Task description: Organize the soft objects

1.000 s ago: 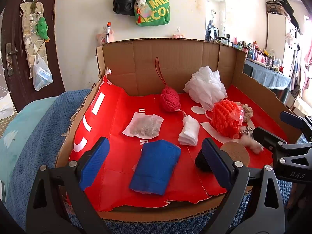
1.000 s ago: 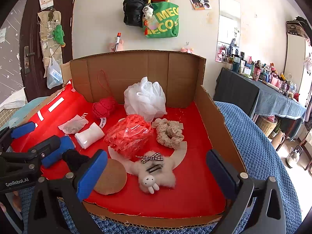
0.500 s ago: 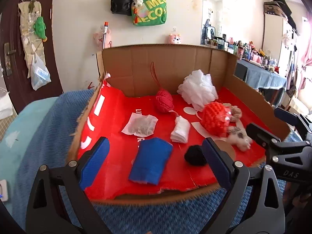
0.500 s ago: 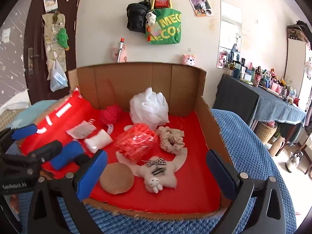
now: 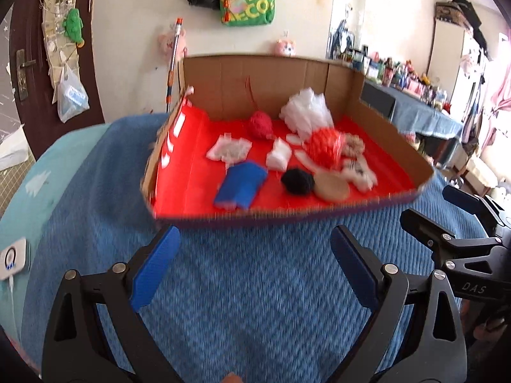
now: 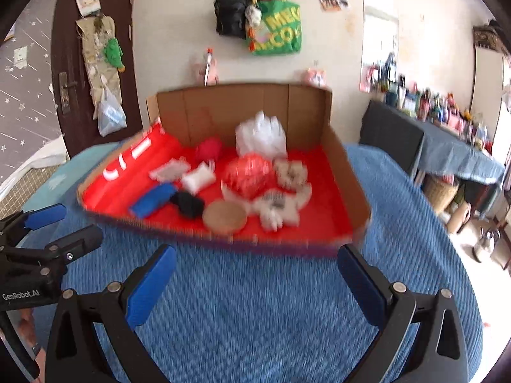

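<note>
Status: left gripper (image 5: 252, 266) & right gripper (image 6: 255, 282) both pulled back from over cardboard tray (image 6: 348, 178) to blue blanket (image 5: 255, 303), jaws wide apart, nothing held; soft items, e.g. blue cloth (image 5: 241, 185), black pom (image 5: 297, 180), all in tray — likely sorting done or paused.

bare blue blanket (image 5: 255, 287) lies before the crowded cardboard box (image 5: 319, 73).
</note>
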A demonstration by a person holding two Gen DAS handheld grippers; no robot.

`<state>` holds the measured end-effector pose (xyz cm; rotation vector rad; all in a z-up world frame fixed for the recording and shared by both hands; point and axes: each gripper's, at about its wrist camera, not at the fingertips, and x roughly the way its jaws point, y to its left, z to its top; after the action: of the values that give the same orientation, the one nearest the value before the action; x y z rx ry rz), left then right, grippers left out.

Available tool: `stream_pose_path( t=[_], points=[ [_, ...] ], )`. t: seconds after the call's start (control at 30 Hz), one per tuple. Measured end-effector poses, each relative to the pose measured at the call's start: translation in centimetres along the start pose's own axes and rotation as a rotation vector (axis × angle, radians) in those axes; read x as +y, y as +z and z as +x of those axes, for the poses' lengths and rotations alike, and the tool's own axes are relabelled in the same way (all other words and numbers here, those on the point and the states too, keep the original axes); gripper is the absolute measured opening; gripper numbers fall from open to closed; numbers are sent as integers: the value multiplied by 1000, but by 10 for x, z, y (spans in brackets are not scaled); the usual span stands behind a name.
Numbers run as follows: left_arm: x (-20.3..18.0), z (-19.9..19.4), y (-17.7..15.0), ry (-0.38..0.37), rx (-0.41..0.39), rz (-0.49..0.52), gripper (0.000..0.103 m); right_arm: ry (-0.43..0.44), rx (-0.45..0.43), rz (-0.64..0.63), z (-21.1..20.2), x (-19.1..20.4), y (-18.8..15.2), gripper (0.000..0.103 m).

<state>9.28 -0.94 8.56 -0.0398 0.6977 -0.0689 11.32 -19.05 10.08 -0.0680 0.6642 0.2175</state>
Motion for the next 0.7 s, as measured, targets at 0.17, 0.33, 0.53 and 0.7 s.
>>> stream_pose_path(
  t=[0.17,0.33,0.53,0.7],
  points=[
    [-1,20,-15,4,72,-14,97,-24,113,22,22,-4,-23,103],
    [-5,50,-27,14,150,2,97,-79,222,47,47,-15,-35,103],
    [-7,63,-32,71,186,19,103,-92,248,53,53,-18,-40,103],
    [-4,63,-29,76,194,11,103,-85,243,65,52,-18,-41,103]
  ],
)
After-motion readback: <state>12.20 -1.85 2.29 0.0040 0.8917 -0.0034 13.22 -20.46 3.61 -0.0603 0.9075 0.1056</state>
